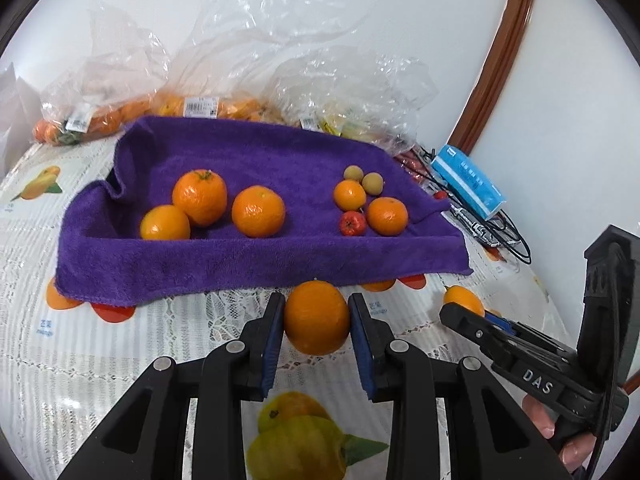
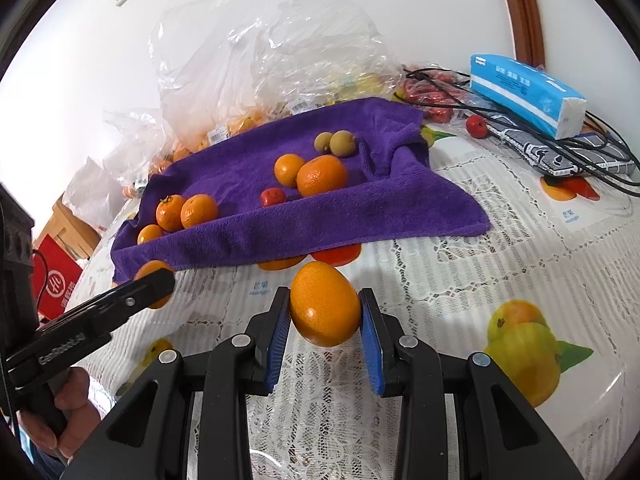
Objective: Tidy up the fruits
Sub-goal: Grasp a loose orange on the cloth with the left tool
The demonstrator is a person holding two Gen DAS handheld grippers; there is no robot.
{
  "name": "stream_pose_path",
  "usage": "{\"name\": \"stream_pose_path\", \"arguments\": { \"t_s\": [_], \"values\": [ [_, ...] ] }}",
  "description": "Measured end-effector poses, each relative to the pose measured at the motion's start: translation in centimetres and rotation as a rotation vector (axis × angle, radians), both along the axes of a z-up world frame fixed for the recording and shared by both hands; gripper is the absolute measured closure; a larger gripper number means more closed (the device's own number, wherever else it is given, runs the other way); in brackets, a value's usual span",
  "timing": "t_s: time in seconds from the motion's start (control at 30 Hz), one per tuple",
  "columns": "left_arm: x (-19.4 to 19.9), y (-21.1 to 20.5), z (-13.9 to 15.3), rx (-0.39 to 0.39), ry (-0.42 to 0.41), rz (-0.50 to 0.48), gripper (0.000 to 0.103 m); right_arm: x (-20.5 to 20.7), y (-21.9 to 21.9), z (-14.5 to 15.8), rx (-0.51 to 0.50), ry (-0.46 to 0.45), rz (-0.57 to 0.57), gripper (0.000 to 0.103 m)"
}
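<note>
Purple towel (image 1: 256, 256) lies straight ahead of both tools, its near edge just beyond the fruit they carry. Left tool (image 1: 316, 320) is clamped on an orange (image 1: 316, 316); right tool (image 2: 325, 316) is clamped on another orange (image 2: 325, 308), egg-shaped, long axis tilted. Both hang above the worktop (image 2: 500, 248), about equally near the towel.
</note>
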State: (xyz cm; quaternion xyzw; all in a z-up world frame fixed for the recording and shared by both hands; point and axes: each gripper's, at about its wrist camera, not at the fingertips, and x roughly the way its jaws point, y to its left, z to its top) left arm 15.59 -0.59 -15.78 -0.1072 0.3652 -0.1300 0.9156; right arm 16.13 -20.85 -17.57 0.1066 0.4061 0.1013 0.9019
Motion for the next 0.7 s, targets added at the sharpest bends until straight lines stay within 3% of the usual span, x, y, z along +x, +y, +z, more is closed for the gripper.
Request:
{"name": "stream_pose_path", "arguments": {
  "t_s": [0.37, 0.7],
  "values": [
    [-2.0, 2.0, 0.6, 0.03, -0.033, 0.043, 0.072, -0.7, -0.5, 0.5, -0.028, 0.02, -0.057, 0.069],
    [-3.1, 4.6, 2.0, 0.028, -0.053, 0.097, 0.072, -1.3, -1.3, 3.3, -0.018, -0.03, -0.065, 0.069]
  ]
}}
